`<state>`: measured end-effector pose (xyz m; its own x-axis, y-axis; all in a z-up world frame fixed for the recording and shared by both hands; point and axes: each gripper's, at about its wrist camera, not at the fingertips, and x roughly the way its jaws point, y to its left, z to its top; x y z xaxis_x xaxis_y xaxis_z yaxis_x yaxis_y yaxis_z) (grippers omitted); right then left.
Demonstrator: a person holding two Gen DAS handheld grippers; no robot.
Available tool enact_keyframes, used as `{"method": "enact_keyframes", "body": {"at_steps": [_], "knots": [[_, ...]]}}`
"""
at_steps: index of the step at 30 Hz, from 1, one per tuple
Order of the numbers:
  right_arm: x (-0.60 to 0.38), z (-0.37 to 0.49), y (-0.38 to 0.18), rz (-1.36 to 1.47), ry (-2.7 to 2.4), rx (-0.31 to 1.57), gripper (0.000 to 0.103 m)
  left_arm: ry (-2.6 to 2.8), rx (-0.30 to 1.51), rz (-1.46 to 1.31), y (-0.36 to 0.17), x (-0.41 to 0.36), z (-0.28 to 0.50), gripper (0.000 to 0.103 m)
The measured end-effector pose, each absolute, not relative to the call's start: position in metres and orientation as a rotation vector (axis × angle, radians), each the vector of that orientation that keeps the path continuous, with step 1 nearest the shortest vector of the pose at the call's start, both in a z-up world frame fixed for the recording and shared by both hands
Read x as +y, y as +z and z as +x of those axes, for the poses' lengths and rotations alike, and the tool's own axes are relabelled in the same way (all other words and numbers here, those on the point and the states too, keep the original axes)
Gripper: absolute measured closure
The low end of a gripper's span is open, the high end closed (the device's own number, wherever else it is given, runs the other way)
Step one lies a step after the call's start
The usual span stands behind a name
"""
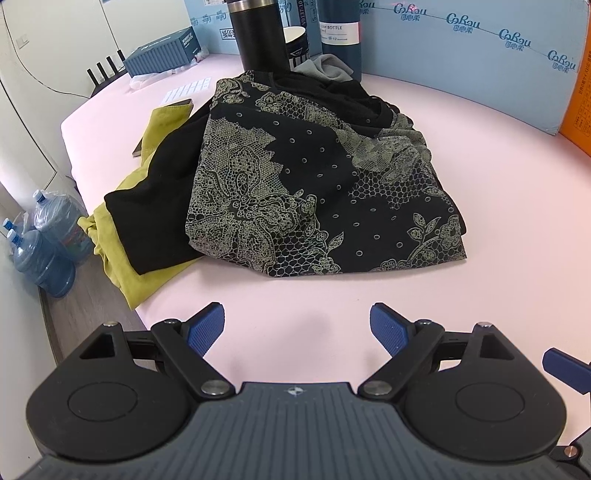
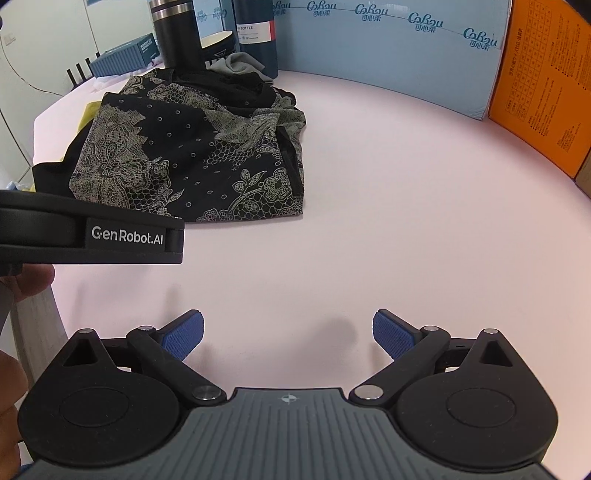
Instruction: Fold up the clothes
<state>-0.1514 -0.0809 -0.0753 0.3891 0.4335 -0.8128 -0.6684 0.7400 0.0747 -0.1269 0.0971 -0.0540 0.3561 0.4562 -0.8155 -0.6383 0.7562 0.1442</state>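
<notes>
Lying folded, lace-patterned black garment [image 1: 317, 177]

Bare pink tabletop [image 2: 369, 192] ahead, right; clothes heap [image 1: 314, 177] (bottles [image 1: 258, 33] behind) blocking far left.

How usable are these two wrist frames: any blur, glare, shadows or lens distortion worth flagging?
Left wrist view: sharp, evenly lit; the fisheye bows the pink table edge; soft shadows lie under the open left gripper. Right wrist view: equally sharp; the lace-print garment reads clearly; mild glare washes the tabletop; the blue boxes curve along the top.
</notes>
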Motion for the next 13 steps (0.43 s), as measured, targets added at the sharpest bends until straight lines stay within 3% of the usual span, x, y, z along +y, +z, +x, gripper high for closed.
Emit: {"method": "enact_keyframes", "body": {"at_steps": [13], "knots": [[-0.0788,-0.1438,-0.0817,-0.277,0.685,0.958,0.004,0.709,0.961,-0.209,-0.0546,0.1041,-0.1239,0.018]]}}
